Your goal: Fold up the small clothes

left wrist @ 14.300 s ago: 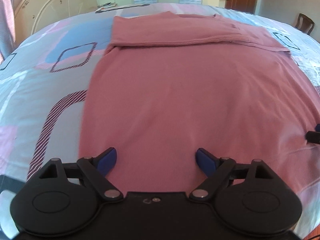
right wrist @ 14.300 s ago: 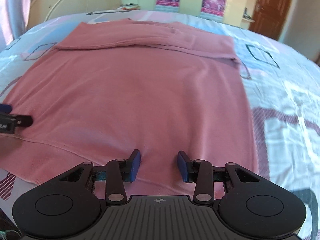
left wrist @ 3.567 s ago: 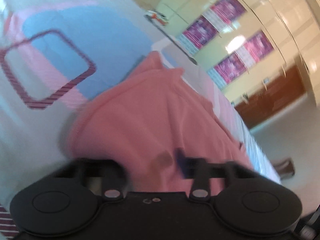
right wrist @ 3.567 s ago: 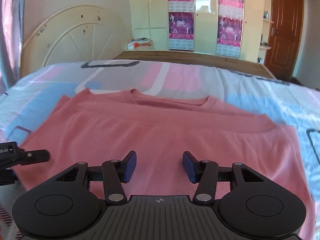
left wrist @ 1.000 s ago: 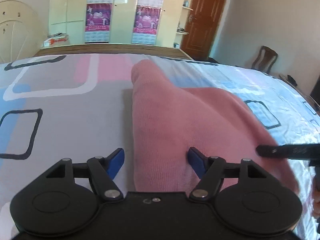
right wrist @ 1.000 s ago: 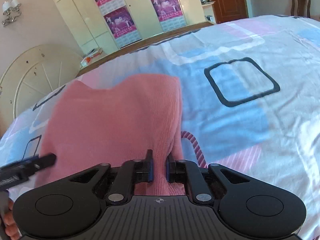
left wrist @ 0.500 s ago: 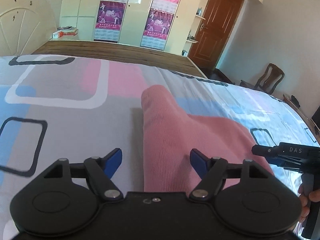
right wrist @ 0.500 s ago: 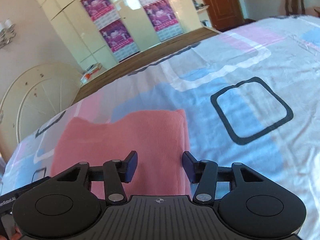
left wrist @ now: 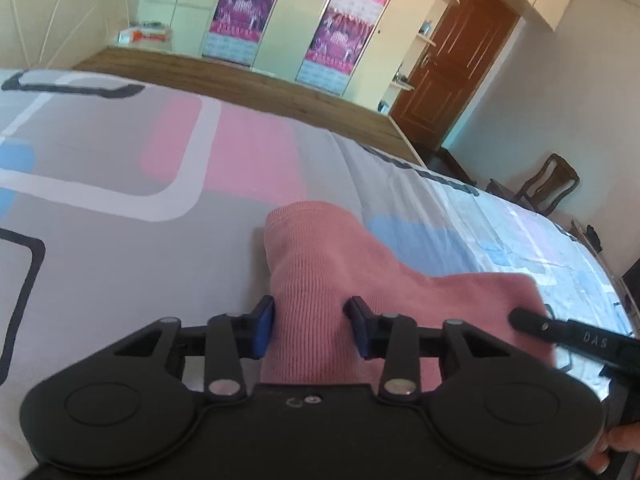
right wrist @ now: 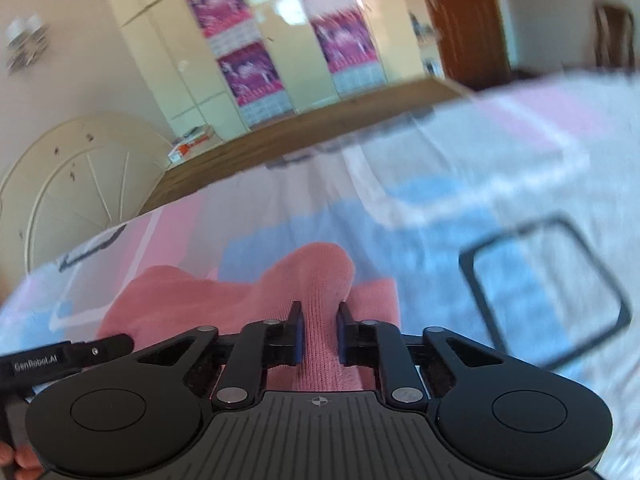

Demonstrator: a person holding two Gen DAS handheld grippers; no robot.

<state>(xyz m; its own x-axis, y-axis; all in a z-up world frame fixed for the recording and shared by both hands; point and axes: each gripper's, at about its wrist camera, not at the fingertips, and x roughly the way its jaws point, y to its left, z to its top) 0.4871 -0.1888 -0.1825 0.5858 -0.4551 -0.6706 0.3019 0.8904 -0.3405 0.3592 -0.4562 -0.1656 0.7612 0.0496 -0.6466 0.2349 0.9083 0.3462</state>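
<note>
Bedroom: cream wardrobe [left wrist: 280,32] with purple posters, brown door [left wrist: 452,72], chair [left wrist: 548,184] by the wall. Bed [left wrist: 120,240] under a patterned sheet of pink, blue and grey blocks. Folded pink garment [left wrist: 320,264] lying on the bed. Left gripper [left wrist: 308,326] jaws just closing, blue pads against a raised ridge of the garment at its left end. Right gripper [right wrist: 319,330] jaws just closed, clamped on a bunched fold at the right end. Right view blurred.

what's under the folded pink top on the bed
The pink top lies on the patterned bedsheet, which shows all around it. Whatever is directly beneath is covered by the cloth; inner folded layers are hidden too.
</note>
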